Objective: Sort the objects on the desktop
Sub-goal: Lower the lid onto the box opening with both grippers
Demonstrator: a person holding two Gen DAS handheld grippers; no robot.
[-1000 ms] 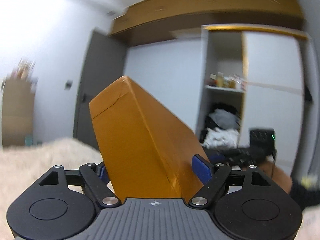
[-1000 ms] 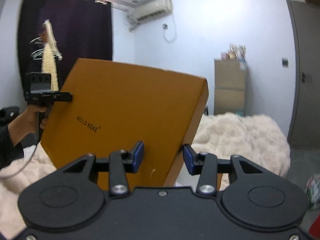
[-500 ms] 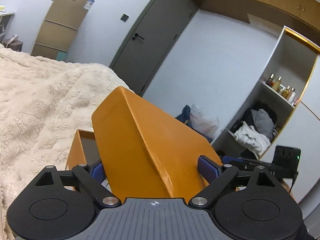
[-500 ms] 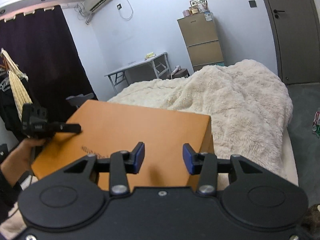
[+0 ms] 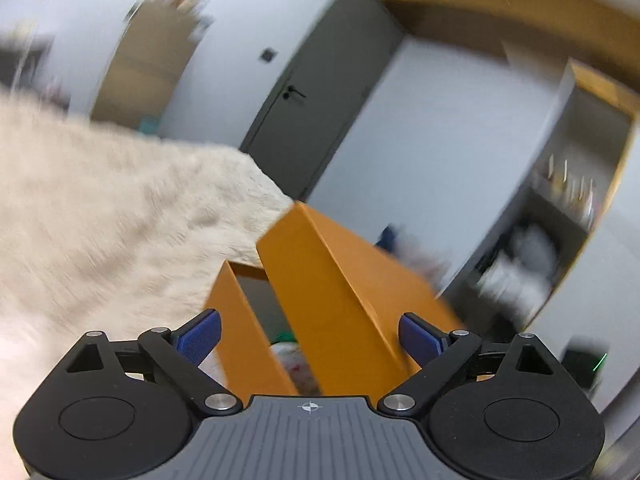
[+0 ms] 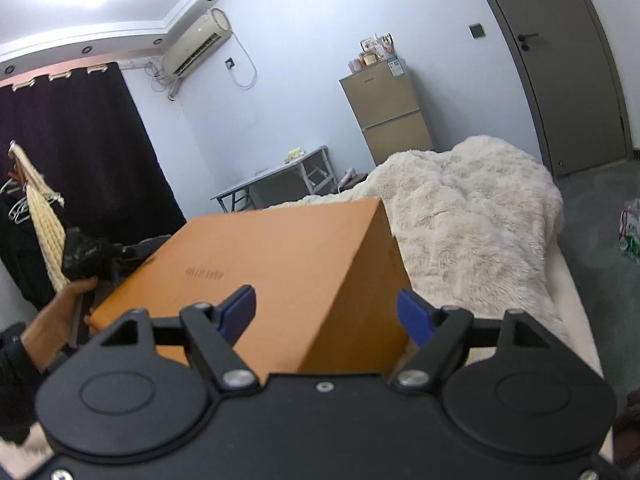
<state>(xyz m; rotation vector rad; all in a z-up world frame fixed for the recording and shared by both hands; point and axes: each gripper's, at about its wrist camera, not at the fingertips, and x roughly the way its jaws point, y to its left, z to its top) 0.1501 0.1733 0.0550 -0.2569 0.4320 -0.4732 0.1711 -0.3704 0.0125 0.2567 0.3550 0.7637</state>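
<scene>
An orange box lid (image 5: 340,292) lies tilted over an open orange box (image 5: 240,320) on the bed; a few items show inside the box. My left gripper (image 5: 310,336) is open, its blue pads (image 5: 198,334) standing apart on either side of the lid and box wall. In the right wrist view the lid (image 6: 272,276) lies nearly flat on the box. My right gripper (image 6: 326,314) is open with its pads wide apart around the lid's near corner. The left gripper and the hand holding it (image 6: 80,264) show at the lid's far left end.
A cream fluffy blanket (image 6: 472,216) covers the bed. A grey door (image 5: 320,92), a tan fridge (image 6: 386,116), a folding table (image 6: 276,184) and dark curtains (image 6: 80,152) stand around the room. Open shelves (image 5: 560,220) hold clothes and bottles.
The lid has come down from a steep tilt onto the box. Both grippers have opened and let go of the lid. The left view is now blurred by motion.
</scene>
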